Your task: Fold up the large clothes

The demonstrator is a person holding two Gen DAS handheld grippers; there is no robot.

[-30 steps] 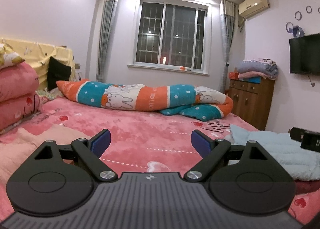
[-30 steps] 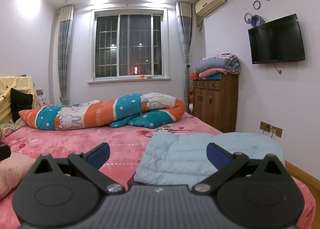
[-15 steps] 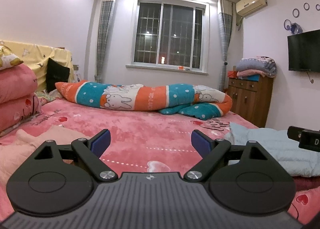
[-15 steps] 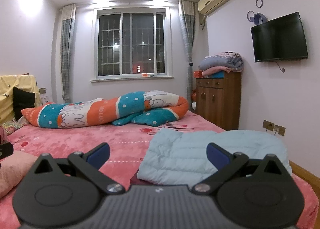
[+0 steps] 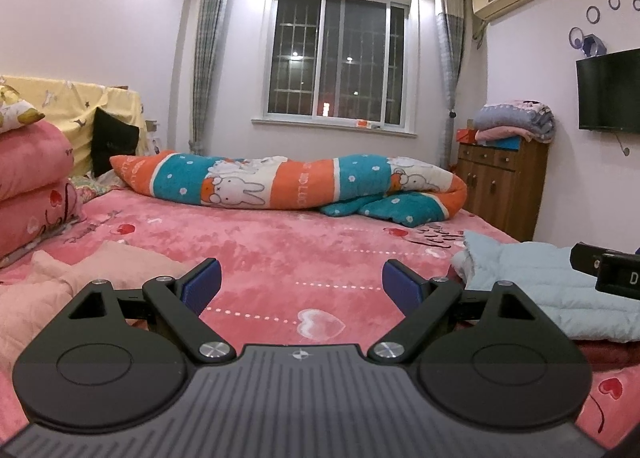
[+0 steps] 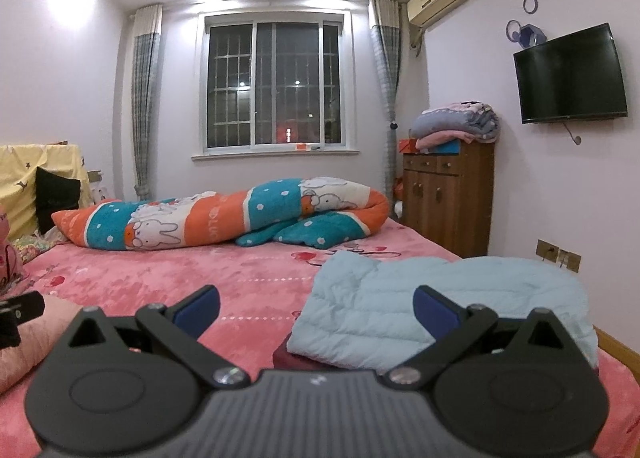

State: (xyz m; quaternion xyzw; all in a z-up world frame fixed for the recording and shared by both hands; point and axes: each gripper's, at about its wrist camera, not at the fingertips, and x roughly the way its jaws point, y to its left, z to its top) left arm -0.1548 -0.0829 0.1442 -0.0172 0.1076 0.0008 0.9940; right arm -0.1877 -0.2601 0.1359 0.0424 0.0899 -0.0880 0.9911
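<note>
A folded light-blue puffer jacket (image 6: 440,306) lies on the right side of the pink bed (image 6: 248,278), on top of a dark red garment (image 6: 296,358). It also shows in the left wrist view (image 5: 532,278). A pale pink garment (image 5: 60,286) lies on the left side; it shows in the right wrist view (image 6: 28,342) too. My left gripper (image 5: 300,284) is open and empty above the bed's middle. My right gripper (image 6: 316,306) is open and empty, just in front of the blue jacket.
A rolled orange and teal rabbit quilt (image 5: 288,181) lies across the far side of the bed. Pink pillows (image 5: 32,193) are stacked at the left. A wooden cabinet (image 6: 448,197) with folded blankets stands at the right wall, below a TV (image 6: 570,73).
Both grippers have tilted up slightly; the scene sits a little lower in both views. Both stay open and empty.
</note>
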